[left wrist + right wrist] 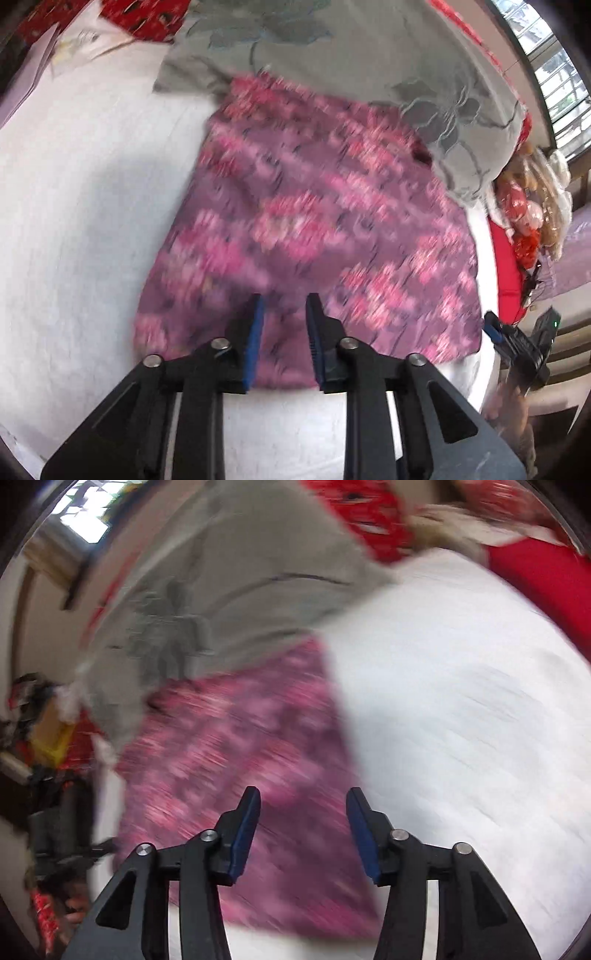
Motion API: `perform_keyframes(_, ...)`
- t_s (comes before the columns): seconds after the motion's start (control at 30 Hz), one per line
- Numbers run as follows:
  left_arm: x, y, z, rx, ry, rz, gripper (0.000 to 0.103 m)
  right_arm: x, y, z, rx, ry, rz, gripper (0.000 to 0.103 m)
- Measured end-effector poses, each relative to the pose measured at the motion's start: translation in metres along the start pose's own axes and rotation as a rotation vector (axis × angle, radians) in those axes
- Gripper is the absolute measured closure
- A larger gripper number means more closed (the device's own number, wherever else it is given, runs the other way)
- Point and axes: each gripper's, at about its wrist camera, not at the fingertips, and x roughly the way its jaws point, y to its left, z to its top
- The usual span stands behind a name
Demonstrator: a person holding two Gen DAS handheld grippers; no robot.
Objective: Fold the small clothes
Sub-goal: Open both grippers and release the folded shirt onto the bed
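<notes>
White sheet spread wide beneath everything, bare and pale on the side of the purple-pink cloth away from the red clutter. Same white sheet filling the right half of the right wrist view, streaked by motion blur.

Grey patterned fabric bunched beyond the far edge of the purple-pink cloth, overlapping that edge and drooping along one far corner. Seen again as grey patterned fabric from the right wrist, heaped above the cloth's far end.

Purple-pink cloth lying flat on the sheet, roughly four-sided, floral print smeared by blur; near edge just under the left claw. In the right wrist view, purple-pink cloth slanting from the grey heap down toward the camera, near edge beneath the fingers.

Red fabric beyond the sheet, well apart from the cloth. Doll-like clutter beside the cloth's right edge; detail too blurred to tell more.

Left gripper poised over the cloth's near edge, blue pads parted by a narrow gap, nothing pinched between them. Right gripper over the cloth's near right corner, fingers spread wider, holding nothing; also glimpsed at the right edge of the left wrist view, just beside the cloth.
</notes>
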Motion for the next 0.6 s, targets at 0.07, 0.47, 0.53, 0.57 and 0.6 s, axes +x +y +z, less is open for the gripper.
perform_keyframes(0.07,0.012,0.002,-0.008,-0.024,0.045,0.006,0.081,0.0,-0.015,-0.018,0.047,0.037,0.043,0.053)
perform_keyframes(0.47,0.005,0.047,-0.048,-0.217,0.123,-0.037,0.081,-0.03,-0.005,-0.049,0.019,-0.075,0.043,0.096)
perform_keyframes(0.53,0.003,0.051,-0.05,-0.243,0.126,-0.049,0.081,-0.017,-0.017,-0.057,0.03,-0.021,-0.008,0.096)
perform_keyframes(0.57,0.003,0.051,-0.052,-0.252,0.129,-0.045,0.081,-0.006,-0.016,-0.058,0.043,0.008,-0.023,0.096)
perform_keyframes(0.6,-0.002,0.051,-0.053,-0.259,0.128,-0.031,0.081,0.0,-0.018,-0.061,0.055,0.027,-0.028,0.096)
